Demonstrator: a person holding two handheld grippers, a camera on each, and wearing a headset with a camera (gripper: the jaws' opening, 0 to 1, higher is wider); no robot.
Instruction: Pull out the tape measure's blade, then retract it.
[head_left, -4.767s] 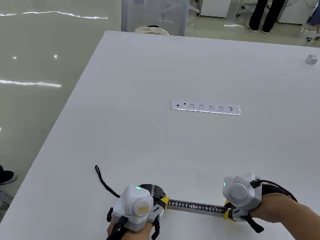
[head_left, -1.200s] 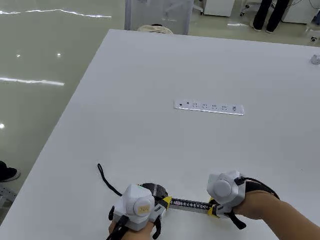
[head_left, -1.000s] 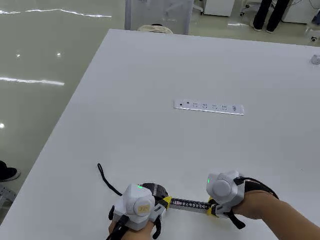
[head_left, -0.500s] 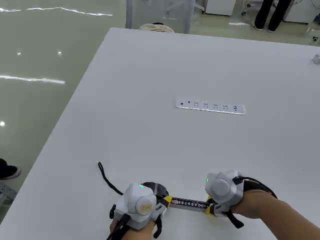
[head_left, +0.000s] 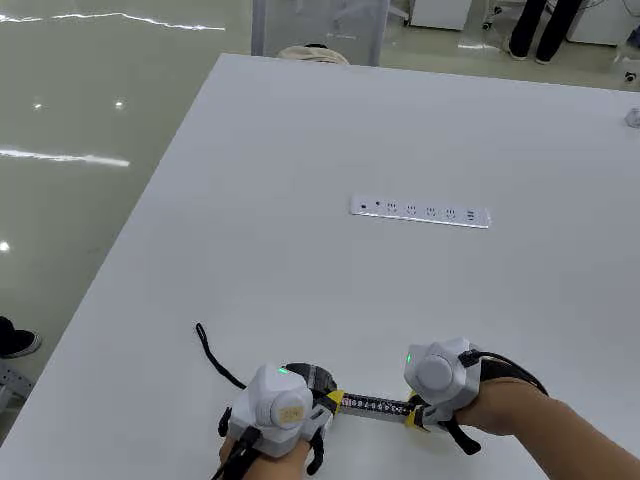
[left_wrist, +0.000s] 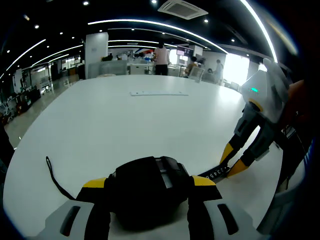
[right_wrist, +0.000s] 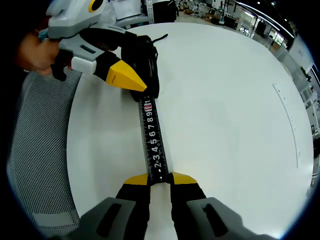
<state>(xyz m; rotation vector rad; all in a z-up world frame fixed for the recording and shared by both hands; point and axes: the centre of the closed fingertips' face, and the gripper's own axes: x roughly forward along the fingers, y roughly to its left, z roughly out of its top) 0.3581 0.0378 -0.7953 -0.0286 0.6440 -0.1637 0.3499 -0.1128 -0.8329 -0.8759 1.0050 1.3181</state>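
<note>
My left claw (left_wrist: 149, 182) clamps the tape measure's case (right_wrist: 142, 60) between its jaws, my right claw (right_wrist: 160, 178) pinches the blade (right_wrist: 151, 135) by its tip, about 9 marks out ahead, so I judge retraction remains.

Both grippers low at near edge, tips facing each other, close apart. Left gripper (left_wrist: 149, 182) jaws clamped round tape measure (left_wrist: 145, 195) body, one yellow tip each side, white housing over the hand. Right gripper (right_wrist: 160, 178) jaws pinched tight on blade (right_wrist: 151, 132) end, tips nearly touching. Right forearm (head_left: 575, 445) bare, angled in from lower right, hand (head_left: 505, 405) wrapped round the grip.
</note>
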